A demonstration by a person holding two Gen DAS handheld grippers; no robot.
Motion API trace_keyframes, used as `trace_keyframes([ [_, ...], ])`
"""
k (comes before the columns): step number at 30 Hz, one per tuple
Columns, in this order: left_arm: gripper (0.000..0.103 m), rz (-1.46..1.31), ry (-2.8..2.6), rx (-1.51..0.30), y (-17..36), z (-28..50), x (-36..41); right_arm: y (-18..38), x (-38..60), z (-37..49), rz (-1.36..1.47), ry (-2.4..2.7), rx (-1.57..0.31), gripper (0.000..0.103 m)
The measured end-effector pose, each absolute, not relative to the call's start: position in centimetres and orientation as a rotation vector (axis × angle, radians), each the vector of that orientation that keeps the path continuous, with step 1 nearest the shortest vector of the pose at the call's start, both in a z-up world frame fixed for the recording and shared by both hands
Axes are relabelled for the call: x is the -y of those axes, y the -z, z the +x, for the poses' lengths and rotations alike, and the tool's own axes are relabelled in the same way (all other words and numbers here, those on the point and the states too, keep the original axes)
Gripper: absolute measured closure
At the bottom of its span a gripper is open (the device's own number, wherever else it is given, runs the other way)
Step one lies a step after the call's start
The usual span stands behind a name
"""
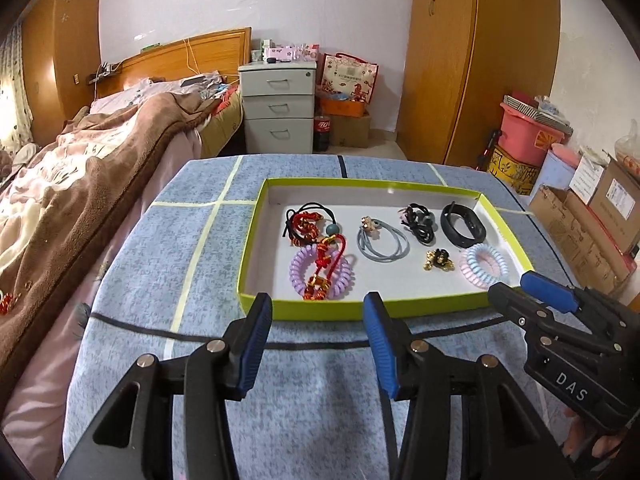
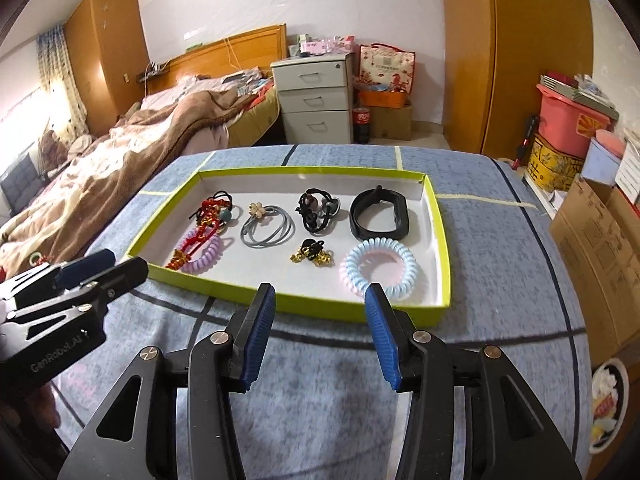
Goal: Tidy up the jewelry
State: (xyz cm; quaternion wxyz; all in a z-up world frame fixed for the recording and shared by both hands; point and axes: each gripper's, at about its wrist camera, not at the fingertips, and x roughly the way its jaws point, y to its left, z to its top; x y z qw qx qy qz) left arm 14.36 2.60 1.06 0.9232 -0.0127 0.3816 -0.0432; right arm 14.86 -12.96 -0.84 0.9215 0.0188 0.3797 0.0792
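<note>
Both pairs of jaws stand spread with nothing between them: the left gripper (image 1: 318,300) hovers over the cloth just short of the tray's near wall, and the right gripper (image 2: 320,292) hangs likewise at the same wall, further toward the tray's right end. One shallow rectangular cardboard tray with lime-green walls and a white floor (image 1: 256,276) lies on the table covered with a blue-grey cloth crossed by pale and dark lines (image 1: 304,396), and all the jewelry lies inside it. Along the far side run four pieces: at the left end one tangle of black cord with red-and-gold knotted beads and a teal bead (image 1: 306,224), then one grey elastic hair tie with a small pale flower charm (image 2: 267,229), then one black knotted hair tie with dark beads (image 2: 318,210), and toward the far right corner one black rubber wristband (image 2: 378,214). Along the near side lie three more: one lilac plastic spiral coil hair tie (image 1: 304,276) near the left corner, with a red-and-gold knotted cord (image 1: 326,268) draped across it; one small black-and-gold charm cluster (image 2: 314,255) in the middle; and one pale blue and pink spiral coil hair tie (image 2: 380,270) near the right corner, just beyond the right gripper's fingertips (image 2: 378,312). That makes two coil ties, two other hair ties, one wristband.
</note>
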Motion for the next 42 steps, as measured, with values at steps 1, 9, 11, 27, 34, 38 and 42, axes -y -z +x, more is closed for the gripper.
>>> trace_keyframes([
  [1, 0.054, -0.024, 0.085, -0.779, -1.1, 14.1, -2.5, 0.8, 13.0, 14.5, 0.04, -0.163, -0.779, 0.055],
  [9, 0.054, -0.031, 0.057, -0.763, -1.0, 12.5, -2.6, 0.5, 12.5, 12.5, 0.067, -0.176, -0.759, 0.055],
  [11, 0.054, -0.03, 0.052, -0.761, -1.0, 12.3, -2.6, 0.6, 12.3, 12.3, 0.067, -0.174, -0.76, 0.055],
  [27, 0.054, -0.022, 0.039, -0.761, -1.0, 11.4, -2.3, 0.9, 12.4, 11.4, 0.079, -0.156, -0.757, 0.055],
  [34, 0.054, -0.024, 0.041, -0.764, -0.9, 11.3, -2.4, 0.9, 12.5, 11.3, 0.078, -0.158, -0.759, 0.055],
  [38, 0.054, -0.027, 0.039, -0.765, -0.9, 11.4, -2.5, 0.9, 12.4, 11.3, 0.078, -0.158, -0.76, 0.055],
  [42, 0.054, -0.027, 0.036, -0.766, -0.9, 11.4, -2.5, 0.9, 12.4, 11.3, 0.078, -0.159, -0.76, 0.055],
])
